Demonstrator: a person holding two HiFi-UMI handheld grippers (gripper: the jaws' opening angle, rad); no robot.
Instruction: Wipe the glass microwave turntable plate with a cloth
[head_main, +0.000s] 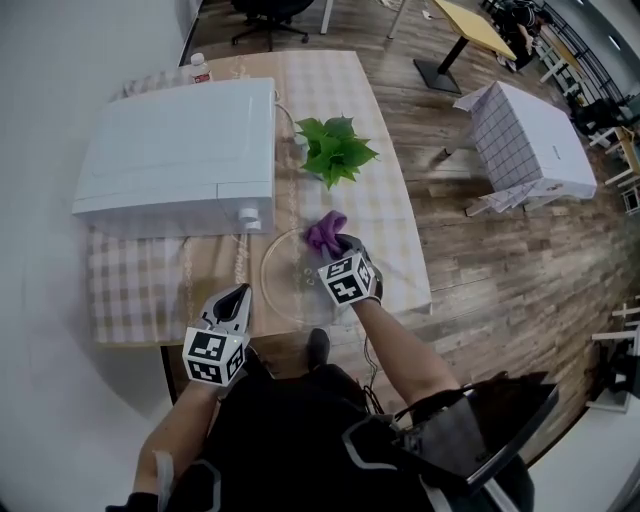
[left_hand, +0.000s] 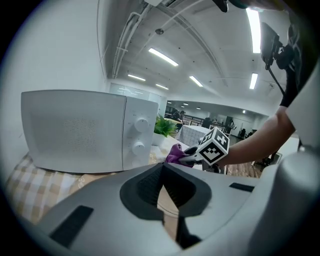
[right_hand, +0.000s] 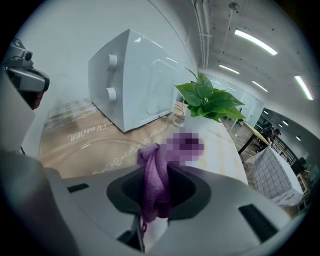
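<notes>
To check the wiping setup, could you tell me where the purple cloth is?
Head view: the purple cloth is clamped in the right gripper over the far edge of the glass plate, near the plant.

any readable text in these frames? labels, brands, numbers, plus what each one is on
Nothing can be read for certain.
Table runner: ornate white script, too distorted to read.
Bottle: label too small to read.
Microwave: no legible markings by the dials.
Marker cubes: square patterns only, no words.

Overhead ceiling strip lights (left_hand: 162, 56) glare (edges fisheye-warped).
</notes>
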